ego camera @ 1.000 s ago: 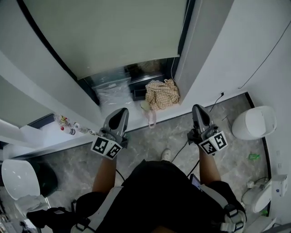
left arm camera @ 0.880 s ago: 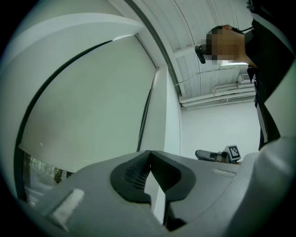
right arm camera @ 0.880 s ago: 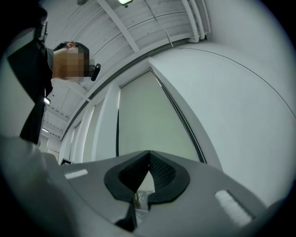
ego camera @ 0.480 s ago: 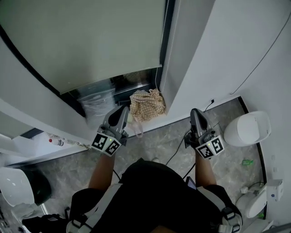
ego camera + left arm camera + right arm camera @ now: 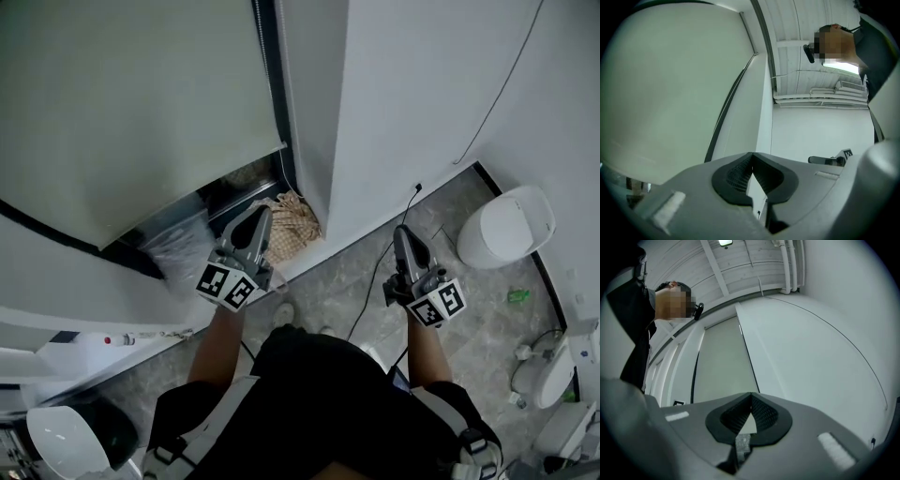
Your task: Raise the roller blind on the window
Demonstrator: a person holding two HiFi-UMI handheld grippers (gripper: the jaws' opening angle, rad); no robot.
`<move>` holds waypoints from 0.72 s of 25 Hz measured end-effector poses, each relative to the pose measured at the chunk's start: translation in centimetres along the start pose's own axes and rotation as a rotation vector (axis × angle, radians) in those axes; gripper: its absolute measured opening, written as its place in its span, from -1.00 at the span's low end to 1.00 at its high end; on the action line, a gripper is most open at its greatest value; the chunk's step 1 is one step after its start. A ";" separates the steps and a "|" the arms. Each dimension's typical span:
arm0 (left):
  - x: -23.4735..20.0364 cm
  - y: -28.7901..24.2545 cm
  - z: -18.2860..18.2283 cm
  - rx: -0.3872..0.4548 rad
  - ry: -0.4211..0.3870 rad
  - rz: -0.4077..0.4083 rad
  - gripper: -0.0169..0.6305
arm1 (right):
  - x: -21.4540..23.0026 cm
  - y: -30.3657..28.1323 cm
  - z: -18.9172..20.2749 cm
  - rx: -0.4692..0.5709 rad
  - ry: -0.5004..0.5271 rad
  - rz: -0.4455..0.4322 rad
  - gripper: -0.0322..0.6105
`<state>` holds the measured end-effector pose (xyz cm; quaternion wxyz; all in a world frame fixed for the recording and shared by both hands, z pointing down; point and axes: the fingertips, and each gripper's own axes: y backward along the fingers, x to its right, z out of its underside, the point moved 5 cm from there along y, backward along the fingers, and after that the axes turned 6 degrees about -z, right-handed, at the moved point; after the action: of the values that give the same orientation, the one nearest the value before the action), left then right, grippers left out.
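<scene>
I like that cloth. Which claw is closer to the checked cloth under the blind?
Left. The left claw shows right beside the checked cloth, under the blind. The right claw is well off to the cloth's right, by the white wall.

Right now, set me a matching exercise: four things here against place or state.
Things: 1 pale green fabric roller blind; 2 beige checked cloth; 3 white rounded container; 4 left gripper.
States: a shut, empty; b on the grey floor; c just below the blind's bottom edge; d lowered, small gap at the bottom.
Pairs: 1-d, 2-c, 3-b, 4-a.
</scene>
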<state>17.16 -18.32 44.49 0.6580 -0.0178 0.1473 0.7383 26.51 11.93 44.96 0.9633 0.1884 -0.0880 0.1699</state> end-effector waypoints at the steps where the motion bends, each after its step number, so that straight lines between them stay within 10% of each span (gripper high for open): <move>1: -0.3 -0.9 0.0 -0.001 0.001 0.016 -0.94 | 0.0 -0.2 -0.1 0.001 0.009 0.012 -0.90; 18: -5.1 -15.1 -0.6 -0.057 -0.030 0.279 -0.90 | -2.4 -1.5 0.0 0.025 0.140 0.202 -0.90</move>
<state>32.53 -22.05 42.13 0.5503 -0.0047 0.1177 0.8266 24.86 9.89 43.88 0.9426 0.1782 -0.0369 0.2800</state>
